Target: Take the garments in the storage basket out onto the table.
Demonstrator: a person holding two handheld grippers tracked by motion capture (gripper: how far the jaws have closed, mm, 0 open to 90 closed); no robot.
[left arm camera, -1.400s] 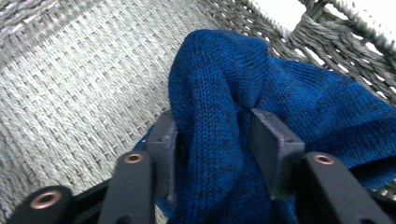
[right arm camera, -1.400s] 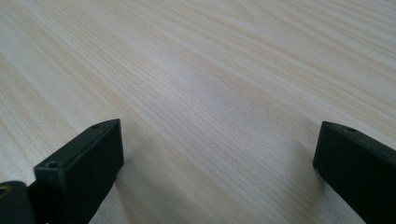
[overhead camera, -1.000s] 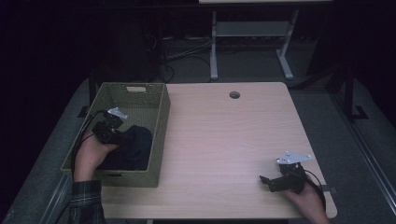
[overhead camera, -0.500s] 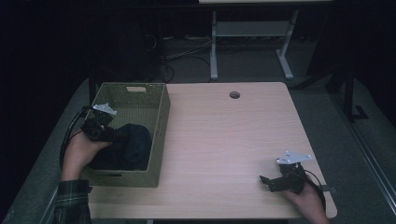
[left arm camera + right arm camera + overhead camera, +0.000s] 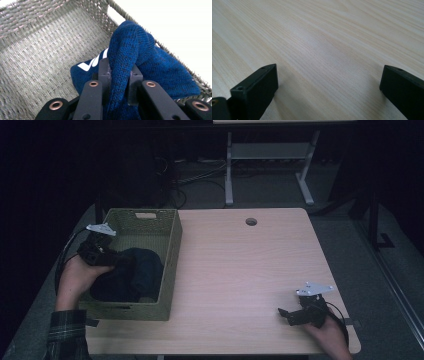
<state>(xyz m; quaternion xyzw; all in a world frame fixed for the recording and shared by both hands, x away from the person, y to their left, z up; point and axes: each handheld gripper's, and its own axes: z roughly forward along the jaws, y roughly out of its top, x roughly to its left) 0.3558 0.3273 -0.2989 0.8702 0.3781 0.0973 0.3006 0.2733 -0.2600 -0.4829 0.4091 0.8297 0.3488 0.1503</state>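
A light wooden table (image 5: 240, 270) stands in a dark room, with desk legs and loose cables on the floor beyond its far edge. At the left of the high view a green woven basket (image 5: 170, 265) sits on the table's left side. The left gripper (image 5: 107, 257) reaches into it from the frame's left, and its jaws are clamped on a fold of a dark blue knitted garment (image 5: 140, 65) bearing white markings. In the left gripper view the pinched fold rises straight up between the jaws, while the bulk of the cloth lies ahead and to the right, draped against the basket's right wall. The garment therefore remains inside the basket. Judgement: lifting it out requires clearing that wall toward the open tabletop at the right of the frame. The right gripper (image 5: 290, 315) rests at the lower right of the high view, jaws wide apart over bare wood, well apart from the basket; the left hand is plainly the nearer.
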